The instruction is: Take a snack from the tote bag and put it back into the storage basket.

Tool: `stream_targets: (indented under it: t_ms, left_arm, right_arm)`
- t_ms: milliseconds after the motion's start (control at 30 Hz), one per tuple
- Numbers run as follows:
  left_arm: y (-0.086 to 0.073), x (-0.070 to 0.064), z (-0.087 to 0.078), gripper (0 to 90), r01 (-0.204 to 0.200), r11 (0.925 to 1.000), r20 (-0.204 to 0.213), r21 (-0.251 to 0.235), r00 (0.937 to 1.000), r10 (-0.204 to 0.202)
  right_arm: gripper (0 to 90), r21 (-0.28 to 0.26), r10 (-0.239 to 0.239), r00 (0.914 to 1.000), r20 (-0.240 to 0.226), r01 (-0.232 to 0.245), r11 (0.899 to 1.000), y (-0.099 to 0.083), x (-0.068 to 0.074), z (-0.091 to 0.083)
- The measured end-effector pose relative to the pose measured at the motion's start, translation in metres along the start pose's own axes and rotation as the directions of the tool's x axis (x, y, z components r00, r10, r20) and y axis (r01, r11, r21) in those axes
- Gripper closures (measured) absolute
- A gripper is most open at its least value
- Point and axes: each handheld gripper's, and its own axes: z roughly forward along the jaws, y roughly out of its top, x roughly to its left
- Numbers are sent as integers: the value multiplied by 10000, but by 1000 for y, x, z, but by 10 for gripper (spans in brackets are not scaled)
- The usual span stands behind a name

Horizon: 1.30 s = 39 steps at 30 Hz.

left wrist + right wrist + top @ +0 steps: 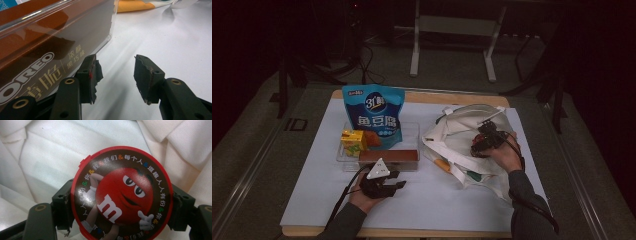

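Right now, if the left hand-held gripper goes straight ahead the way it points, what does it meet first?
Mostly bare white table. The left hand-held gripper is open, its left jaw right beside the clear tray holding the Oreo box, so that jaw would probably graze the tray corner first; depth is unclear.

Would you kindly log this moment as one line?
right gripper: shut on round red M&M's tub over white cloth tote bag | left gripper: open beside brown Oreo box
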Motion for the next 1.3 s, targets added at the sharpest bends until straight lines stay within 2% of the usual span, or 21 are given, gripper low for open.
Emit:
stream_targets:
  t_ms: [833, 1300]
  left_arm:
    - [0, 0, 0, 531, 14, 10000, 14, -8, 10000, -14]
    - [0, 0, 0, 531, 9, 10000, 21, -10, 10000, -9]
  right_arm:
    - [256, -726, -453, 9982, -385, 424, 9965, 13, 22, -38]
    - [256, -1033, -1384, 9894, -434, 1334, 9857, 27, 49, -58]
